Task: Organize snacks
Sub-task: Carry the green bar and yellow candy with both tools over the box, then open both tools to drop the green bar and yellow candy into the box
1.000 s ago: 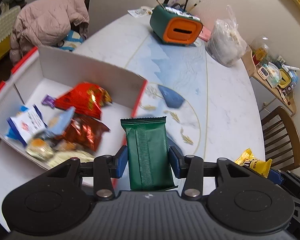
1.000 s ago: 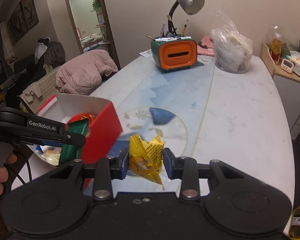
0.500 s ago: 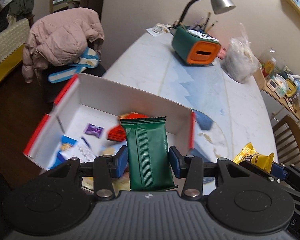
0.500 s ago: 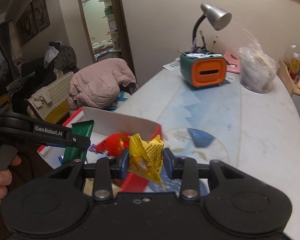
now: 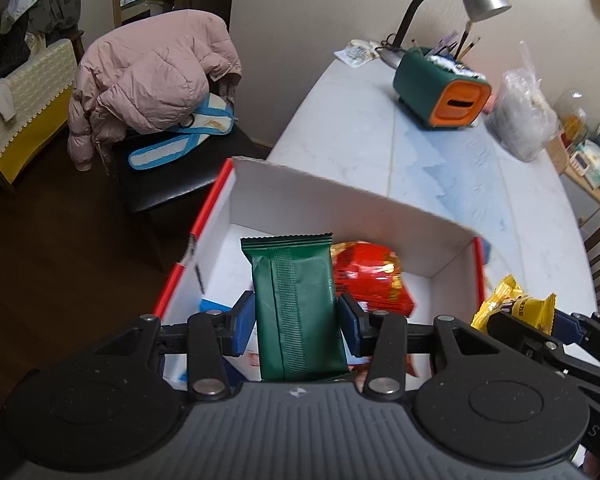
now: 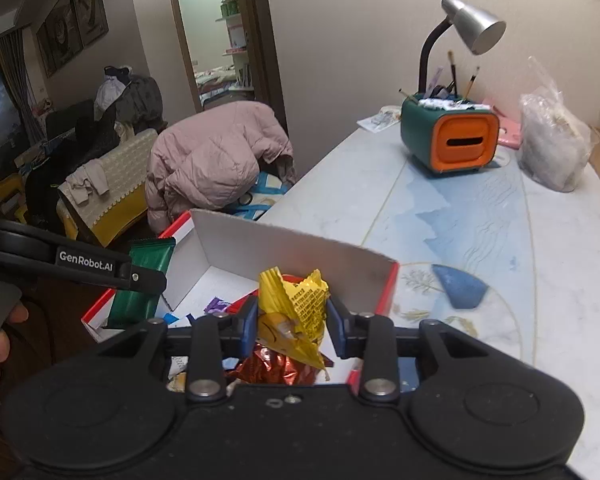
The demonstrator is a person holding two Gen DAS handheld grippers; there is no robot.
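Note:
My left gripper (image 5: 296, 316) is shut on a dark green snack bar (image 5: 298, 312) and holds it upright above the white box with red edges (image 5: 340, 196). My right gripper (image 6: 292, 320) is shut on a crumpled yellow snack packet (image 6: 294, 308) over the box's near right part (image 6: 284, 256). The box holds a red packet (image 5: 370, 280), a copper foil packet (image 6: 276, 370) and several small wrapped snacks. The yellow packet also shows at the right in the left wrist view (image 5: 512, 306), and the green bar at the left in the right wrist view (image 6: 140, 284).
The box sits at the left edge of a white marble table (image 6: 500, 232). A green and orange pen holder (image 6: 448, 140) with a desk lamp (image 6: 472, 28) and a clear plastic bag (image 6: 548, 152) stand at the far end. A chair with a pink jacket (image 5: 148, 80) stands left of the table.
Both grippers have moved left and over the box, still holding their snacks. The box now lies directly below both.

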